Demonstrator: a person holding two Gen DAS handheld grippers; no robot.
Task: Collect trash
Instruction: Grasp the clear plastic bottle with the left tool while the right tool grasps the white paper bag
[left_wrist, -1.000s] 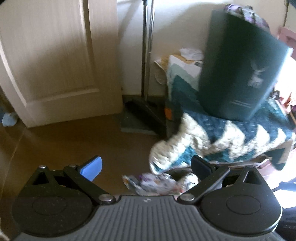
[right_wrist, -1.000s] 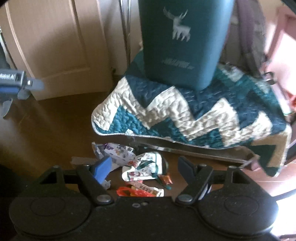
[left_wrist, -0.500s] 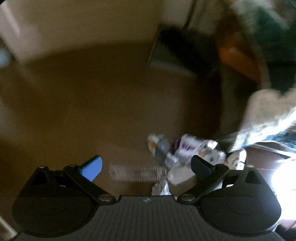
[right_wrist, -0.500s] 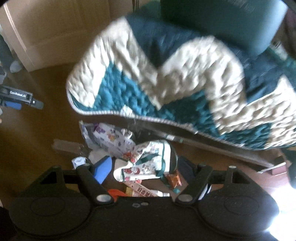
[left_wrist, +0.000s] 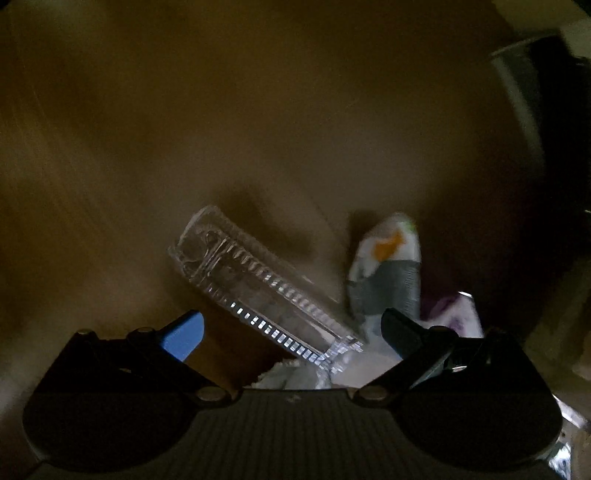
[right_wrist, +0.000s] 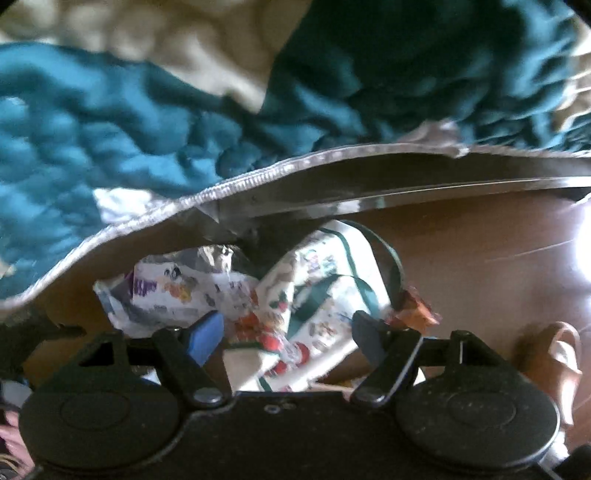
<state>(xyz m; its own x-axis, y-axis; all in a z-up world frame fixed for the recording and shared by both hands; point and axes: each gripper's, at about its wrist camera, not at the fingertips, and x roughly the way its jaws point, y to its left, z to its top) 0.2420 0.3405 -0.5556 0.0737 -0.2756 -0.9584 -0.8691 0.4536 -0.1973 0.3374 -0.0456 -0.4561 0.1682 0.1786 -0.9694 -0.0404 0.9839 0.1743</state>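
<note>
1. The left wrist view is dark: the left gripper hangs low over a brown floor, its fingers spread wide apart and closed on nothing.
2. Between those fingers lies a clear ribbed plastic tray, set diagonally, its near end by the gripper body; I cannot tell whether either finger touches it. This tray shows only in the left view.
3. Just right of the tray is a crumpled white and grey wrapper with an orange patch, and beyond the right finger a white scrap with purple print. A pale crumpled bit sits at the gripper's front edge.
4. The right wrist view is brighter: a teal and cream quilt fills the top, its edge hanging over the litter. The left view shows no quilt.
5. The right gripper has its fingers well apart, straddling a printed white packet with green bands; contact is unclear.
6. Left of that packet lies a cartoon-printed wrapper, partly under the quilt's edge; to the right, a small orange wrapper on the floor, by the right finger.
</note>
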